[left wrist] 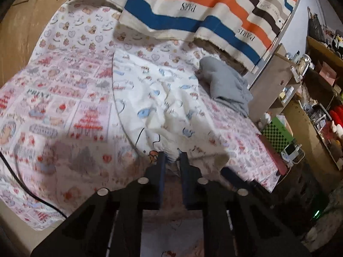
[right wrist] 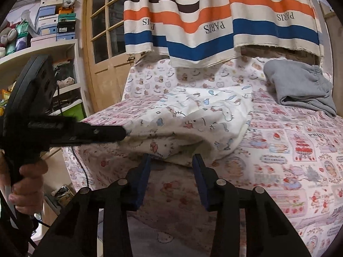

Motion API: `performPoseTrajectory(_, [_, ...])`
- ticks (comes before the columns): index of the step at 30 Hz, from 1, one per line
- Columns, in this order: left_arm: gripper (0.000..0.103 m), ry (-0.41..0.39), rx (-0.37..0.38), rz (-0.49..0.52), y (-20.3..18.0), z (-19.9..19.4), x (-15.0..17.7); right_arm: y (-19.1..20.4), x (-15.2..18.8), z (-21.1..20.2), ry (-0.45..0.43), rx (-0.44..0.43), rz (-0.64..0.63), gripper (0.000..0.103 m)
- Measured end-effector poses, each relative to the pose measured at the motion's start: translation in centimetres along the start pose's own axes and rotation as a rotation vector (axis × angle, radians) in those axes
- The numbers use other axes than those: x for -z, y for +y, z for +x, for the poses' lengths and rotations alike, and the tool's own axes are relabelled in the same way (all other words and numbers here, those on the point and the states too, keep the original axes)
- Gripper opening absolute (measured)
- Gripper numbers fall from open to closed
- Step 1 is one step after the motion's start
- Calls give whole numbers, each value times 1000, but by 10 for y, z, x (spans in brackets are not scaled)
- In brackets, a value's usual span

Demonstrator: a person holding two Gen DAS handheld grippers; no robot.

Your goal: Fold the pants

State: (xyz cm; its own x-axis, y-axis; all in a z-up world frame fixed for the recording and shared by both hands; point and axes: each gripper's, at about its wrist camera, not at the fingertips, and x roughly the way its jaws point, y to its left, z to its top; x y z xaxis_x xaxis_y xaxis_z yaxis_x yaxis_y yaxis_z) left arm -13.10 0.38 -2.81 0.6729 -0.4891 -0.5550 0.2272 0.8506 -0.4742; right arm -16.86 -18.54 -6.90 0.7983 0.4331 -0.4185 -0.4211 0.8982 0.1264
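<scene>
White cartoon-print pants [left wrist: 154,98] lie on the bed, partly doubled over; they also show in the right wrist view [right wrist: 193,115]. My left gripper [left wrist: 172,157] is shut on the pants' near edge and holds it lifted; it shows in the right wrist view [right wrist: 125,133] at the pants' left edge. My right gripper [right wrist: 171,160] is open, its blue pads [right wrist: 198,167] just in front of the pants' near fold, not touching it as far as I can see.
A pink patterned sheet [right wrist: 289,160] covers the bed. Folded grey pants [right wrist: 300,85] lie at the back right, also in the left wrist view [left wrist: 227,81]. A striped cloth [right wrist: 214,21] hangs behind. Shelves [left wrist: 310,98] and a wooden door [right wrist: 105,32] flank the bed.
</scene>
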Motion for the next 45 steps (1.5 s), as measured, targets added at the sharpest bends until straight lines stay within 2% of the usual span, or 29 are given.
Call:
performPoseTrajectory(7, [8, -106, 25, 93, -27, -22, -33, 12, -15, 17, -44, 31, 10, 42])
performPoseTrajectory(10, [8, -143, 31, 108, -31, -29, -43, 8, -23, 26, -67, 46, 89, 42])
performPoseTrajectory(13, [8, -139, 60, 102, -28, -28, -49, 6, -24, 29, -99, 108, 123, 42])
performPoseTrajectory(14, [8, -137, 79, 94, -27, -28, -50, 7, -23, 31, -98, 101, 122, 42])
performPoseTrajectory(17, [8, -132, 129, 78, -25, -28, -58, 13, -19, 37, -58, -16, 75, 42])
performPoseTrajectory(18, [8, -133, 142, 81, -25, -29, -61, 14, -17, 37, -65, -22, 70, 42])
performPoseTrajectory(22, [8, -134, 155, 103, -30, -31, -70, 18, -18, 41, -102, 47, 66, 42])
performPoseTrajectory(25, [8, -112, 191, 100, -30, -30, -75, 28, -23, 37, -178, 112, 36, 42])
performPoseTrajectory(27, [8, -102, 207, 97, -30, -30, -79, 32, -27, 39, -199, 130, 32, 42])
performPoseTrajectory(32, [8, -105, 196, 105, -28, -33, -82, 28, -29, 48, -202, 181, 35, 39])
performPoseTrajectory(33, [8, -105, 195, 105, -27, -33, -82, 26, -29, 49, -200, 184, 36, 29])
performPoseTrajectory(35, [8, -111, 183, 103, -26, -33, -82, 25, -28, 48, -195, 167, 44, 19])
performPoseTrajectory(41, [8, -126, 136, 102, -19, -32, -81, 30, -22, 21, -211, 188, -11, 18])
performPoseTrajectory(45, [8, -83, 132, 99, -15, -21, -72, 14, -24, 0, -213, 205, 20, 18])
